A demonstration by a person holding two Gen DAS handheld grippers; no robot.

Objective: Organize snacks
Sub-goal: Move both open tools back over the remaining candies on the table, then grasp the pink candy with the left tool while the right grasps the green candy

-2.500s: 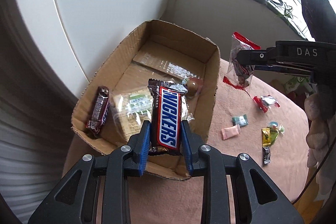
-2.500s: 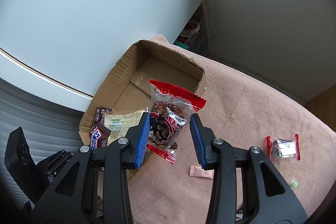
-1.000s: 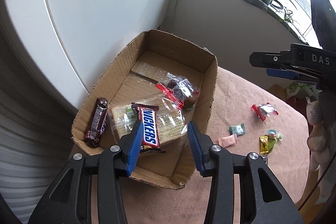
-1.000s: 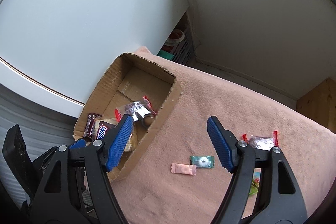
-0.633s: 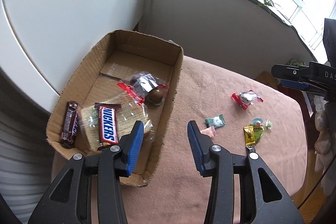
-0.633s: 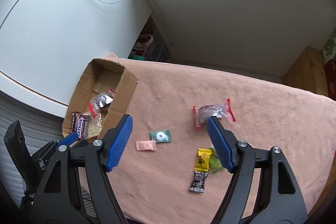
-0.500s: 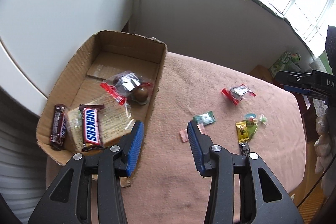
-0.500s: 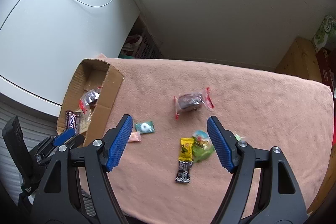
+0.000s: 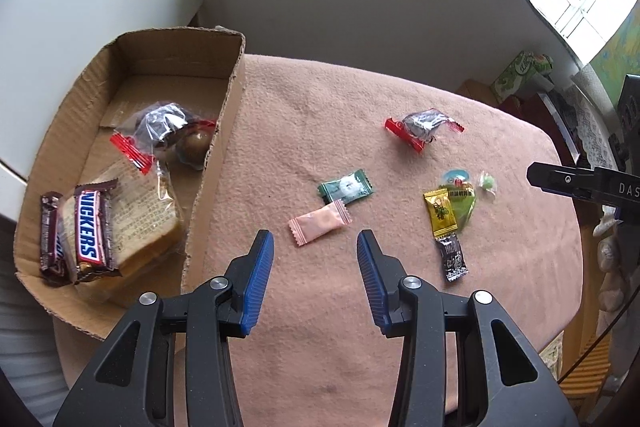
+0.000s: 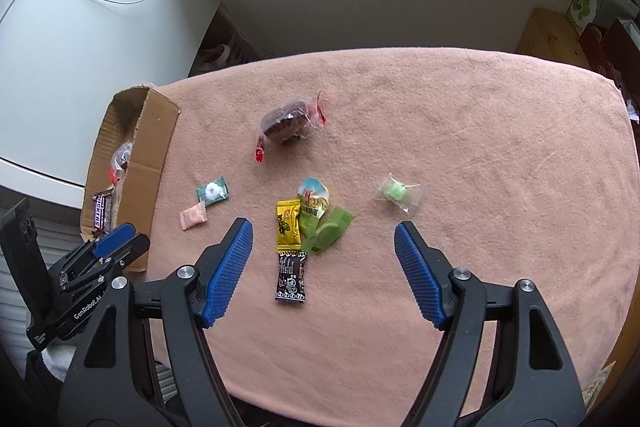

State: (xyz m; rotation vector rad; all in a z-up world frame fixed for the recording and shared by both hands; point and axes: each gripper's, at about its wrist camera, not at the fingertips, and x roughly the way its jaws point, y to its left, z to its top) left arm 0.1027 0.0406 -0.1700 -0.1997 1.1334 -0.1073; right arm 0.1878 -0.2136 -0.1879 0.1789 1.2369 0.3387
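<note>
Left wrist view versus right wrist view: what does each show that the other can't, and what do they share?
Only the left wrist view shows the box floor: Snickers bar on the bread packet, and a brown ball. Only the right wrist view shows the left gripper from outside, jaws apart. Both show the pink candy, green mint, yellow sachet and cardboard box.

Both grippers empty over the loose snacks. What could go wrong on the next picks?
1. The yellow packet, green packets and black packet overlap or touch; the open right gripper may drag several.
2. The pink candy touches the green mint; the open left gripper may nudge it.
</note>
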